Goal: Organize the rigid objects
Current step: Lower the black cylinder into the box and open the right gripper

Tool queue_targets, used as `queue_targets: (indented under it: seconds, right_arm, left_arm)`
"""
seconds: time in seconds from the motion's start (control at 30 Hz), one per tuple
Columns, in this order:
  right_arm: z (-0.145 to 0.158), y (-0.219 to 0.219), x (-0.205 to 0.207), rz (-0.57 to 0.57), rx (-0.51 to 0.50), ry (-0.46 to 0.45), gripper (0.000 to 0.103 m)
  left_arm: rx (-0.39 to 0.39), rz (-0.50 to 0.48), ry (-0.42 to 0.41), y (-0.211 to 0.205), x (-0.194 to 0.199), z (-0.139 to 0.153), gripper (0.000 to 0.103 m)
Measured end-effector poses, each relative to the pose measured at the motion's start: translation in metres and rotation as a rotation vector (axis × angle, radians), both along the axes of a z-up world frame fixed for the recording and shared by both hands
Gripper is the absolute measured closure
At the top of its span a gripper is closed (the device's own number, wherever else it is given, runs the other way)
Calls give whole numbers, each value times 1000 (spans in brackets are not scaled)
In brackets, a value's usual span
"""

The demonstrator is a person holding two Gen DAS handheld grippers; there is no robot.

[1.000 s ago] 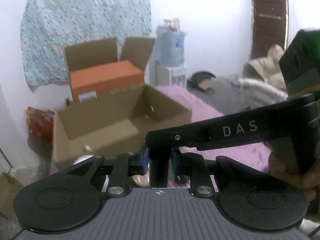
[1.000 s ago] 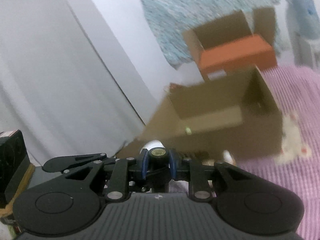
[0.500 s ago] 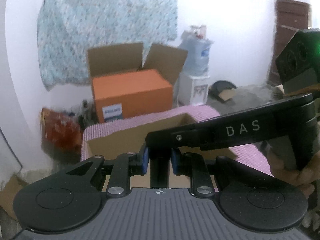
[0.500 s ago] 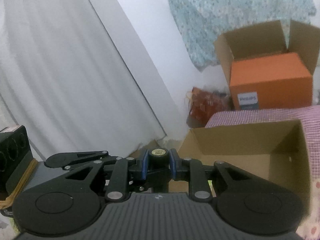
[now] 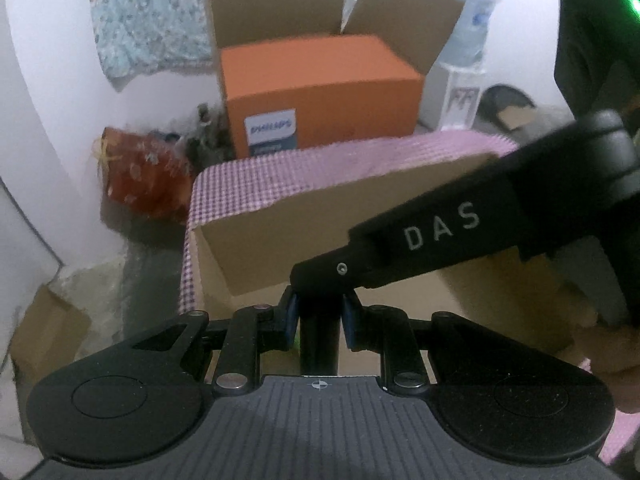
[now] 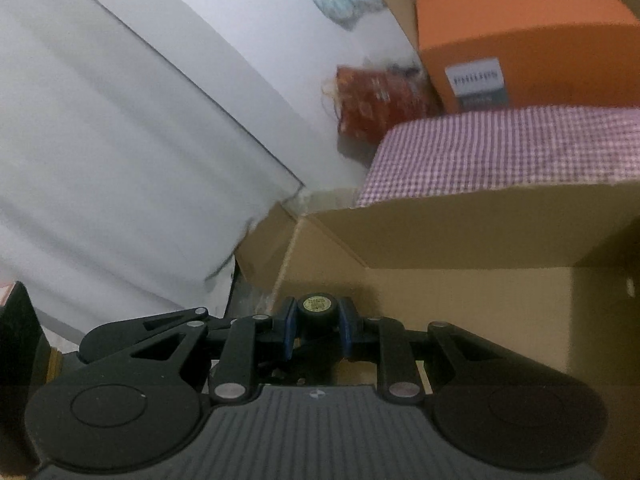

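Both grippers shut on black object [image 5: 318, 332], over open cardboard box [image 5: 280, 232] rim

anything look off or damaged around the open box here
The open cardboard box has a ragged, torn-looking rim. The black object in the left claw sits right under the right claw's arm marked DAS, so they look crowded. Nothing spilled.

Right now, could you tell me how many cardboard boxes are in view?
3. The open brown box sits nearest, on the checked cloth; the orange Philips box stands behind it inside a larger open carton. Others may be hidden.
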State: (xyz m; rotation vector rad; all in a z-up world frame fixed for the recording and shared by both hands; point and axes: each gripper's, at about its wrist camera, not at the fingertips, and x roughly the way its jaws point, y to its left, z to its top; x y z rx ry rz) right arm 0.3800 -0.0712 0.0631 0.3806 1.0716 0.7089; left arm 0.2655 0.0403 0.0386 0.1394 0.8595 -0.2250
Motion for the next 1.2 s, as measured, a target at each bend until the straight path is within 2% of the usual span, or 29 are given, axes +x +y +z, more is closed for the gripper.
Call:
queue_targets:
  seconds: [0.17,0.33,0.63,0.87,1.2]
  right_arm:
    - [-20,10,22,25,3,81,79]
    - [-38,20,40,29,-23,130,79]
    - [-45,25,47,14,-36,146,77]
    - [-29,10,37,0,-14,116,77]
    - [28,-41,-8,-18,117,14,77]
  left_arm:
    - [66,20,36,2,9,-14,82]
    - [97,36,65,3,14,-19,80]
    - [78,40,38,1,8,-11,74]
    - [40,40,0,1,-6,4,67]
    - [-90,46,-86,18,-50,43,58]
